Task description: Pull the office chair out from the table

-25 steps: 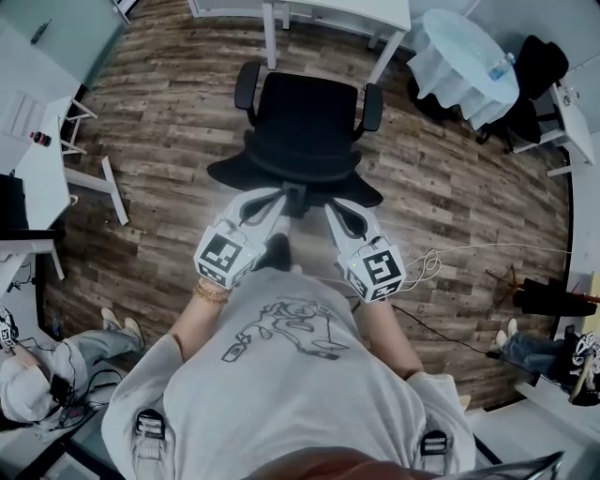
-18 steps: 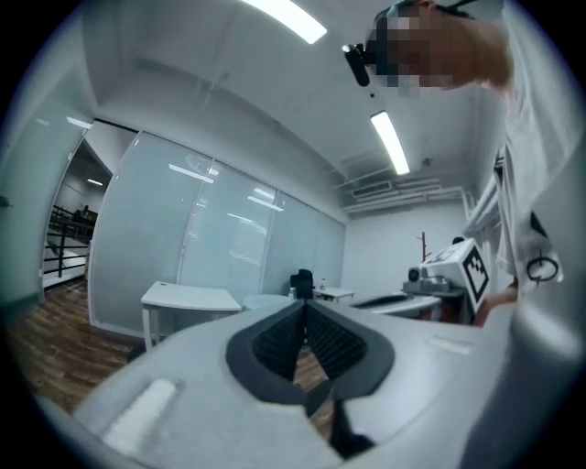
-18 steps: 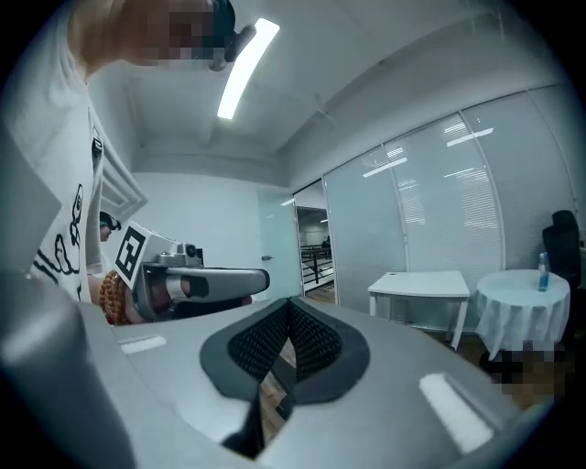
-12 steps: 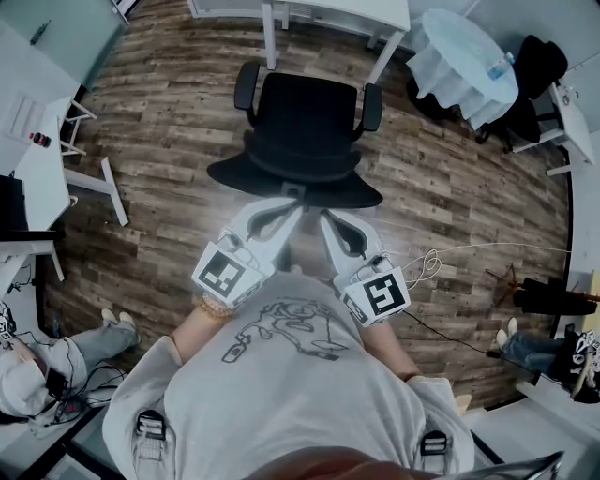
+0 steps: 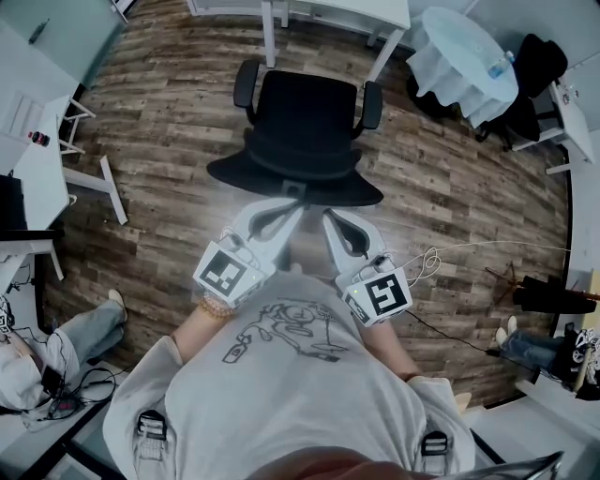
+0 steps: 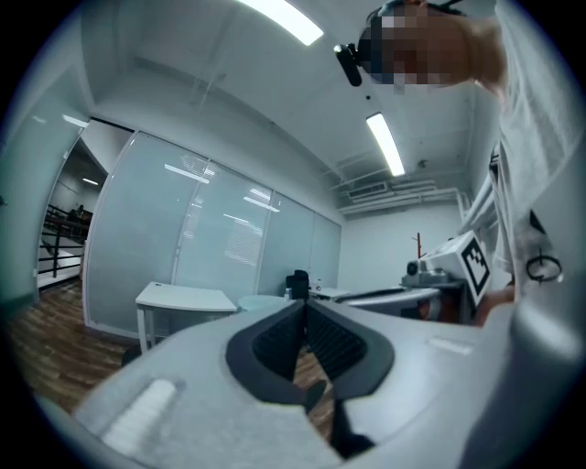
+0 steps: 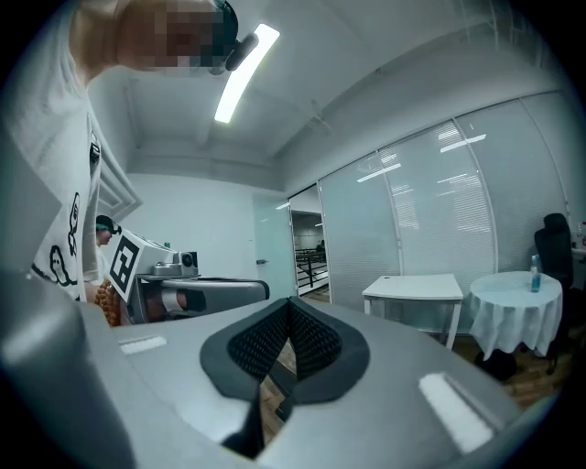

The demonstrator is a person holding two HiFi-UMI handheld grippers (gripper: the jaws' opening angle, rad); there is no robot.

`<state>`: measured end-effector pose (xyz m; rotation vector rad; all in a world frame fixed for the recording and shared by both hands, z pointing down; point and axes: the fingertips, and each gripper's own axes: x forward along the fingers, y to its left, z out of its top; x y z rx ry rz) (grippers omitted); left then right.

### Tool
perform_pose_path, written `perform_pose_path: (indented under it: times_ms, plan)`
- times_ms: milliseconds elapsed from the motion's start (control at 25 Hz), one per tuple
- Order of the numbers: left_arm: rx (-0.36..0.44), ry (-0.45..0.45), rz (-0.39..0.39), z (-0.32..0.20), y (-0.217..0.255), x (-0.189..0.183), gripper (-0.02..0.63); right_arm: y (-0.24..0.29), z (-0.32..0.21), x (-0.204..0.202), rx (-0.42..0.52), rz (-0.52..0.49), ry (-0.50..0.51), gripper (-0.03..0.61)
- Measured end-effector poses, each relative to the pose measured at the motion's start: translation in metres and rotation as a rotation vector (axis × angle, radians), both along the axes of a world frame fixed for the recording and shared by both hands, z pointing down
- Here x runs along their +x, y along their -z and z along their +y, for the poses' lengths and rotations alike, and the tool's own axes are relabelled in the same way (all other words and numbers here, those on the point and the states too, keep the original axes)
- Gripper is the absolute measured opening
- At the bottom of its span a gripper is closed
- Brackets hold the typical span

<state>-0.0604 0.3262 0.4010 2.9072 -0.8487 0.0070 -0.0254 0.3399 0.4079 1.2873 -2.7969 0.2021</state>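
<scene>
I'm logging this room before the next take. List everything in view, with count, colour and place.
black office chair with armrests: one, black, middle of the floor, near the white rectangular table
white rectangular table: one, white, top edge
round table under a white cloth: one, white, top right
clear plastic bottle: one, bluish, on the round table
second black chair: one, black, right of the round table
thin pale cable: one, whitish, on the floor at right
wood-plank floor: brown, under everything
seated person: one, lower left, on the floor
left hand-held gripper: one, white, shut, empty, short of the office chair
right hand-held gripper: one, white, shut, empty, beside the left
</scene>
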Motion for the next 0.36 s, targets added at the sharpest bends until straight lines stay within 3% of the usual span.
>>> perform_pose_path:
  times_ms: [360]
  plan:
    - [0.009,-0.007,0.002,0.004,0.0072,-0.0028,0.005,0.0052,0.0044,-0.006,0.008,0.009,-0.001,0.006]
